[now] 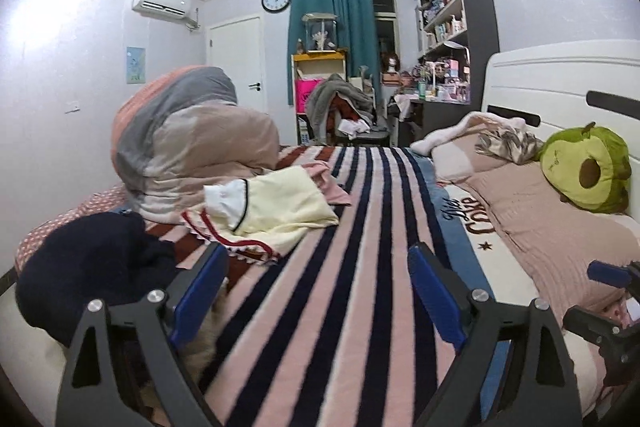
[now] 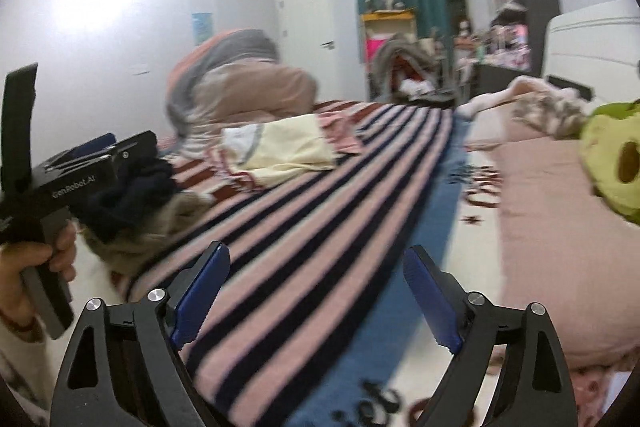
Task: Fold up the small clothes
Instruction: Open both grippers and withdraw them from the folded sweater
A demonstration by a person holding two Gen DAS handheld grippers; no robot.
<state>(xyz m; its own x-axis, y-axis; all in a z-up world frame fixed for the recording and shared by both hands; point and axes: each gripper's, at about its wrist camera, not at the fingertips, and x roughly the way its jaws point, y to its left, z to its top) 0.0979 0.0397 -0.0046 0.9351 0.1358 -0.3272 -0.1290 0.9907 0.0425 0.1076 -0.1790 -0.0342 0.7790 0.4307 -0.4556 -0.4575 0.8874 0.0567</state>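
Note:
A cream yellow small garment (image 1: 280,205) with white sleeves and dark piping lies on a pink and navy striped blanket (image 1: 344,267), left of centre; it also shows in the right wrist view (image 2: 292,151). A dark navy garment (image 1: 96,267) lies at the near left, over a beige one (image 2: 160,227). My left gripper (image 1: 318,267) is open and empty above the stripes, short of the yellow garment. My right gripper (image 2: 316,263) is open and empty over the blanket. The left gripper body (image 2: 76,175) shows at the left, held by a hand.
A rolled pink and grey duvet (image 1: 188,139) sits behind the clothes. A pink pillow (image 1: 560,223) and a green avocado plush (image 1: 584,167) lie on the right by the white headboard (image 1: 560,83). A cluttered chair (image 1: 348,115) and shelves (image 1: 448,15) stand beyond the bed.

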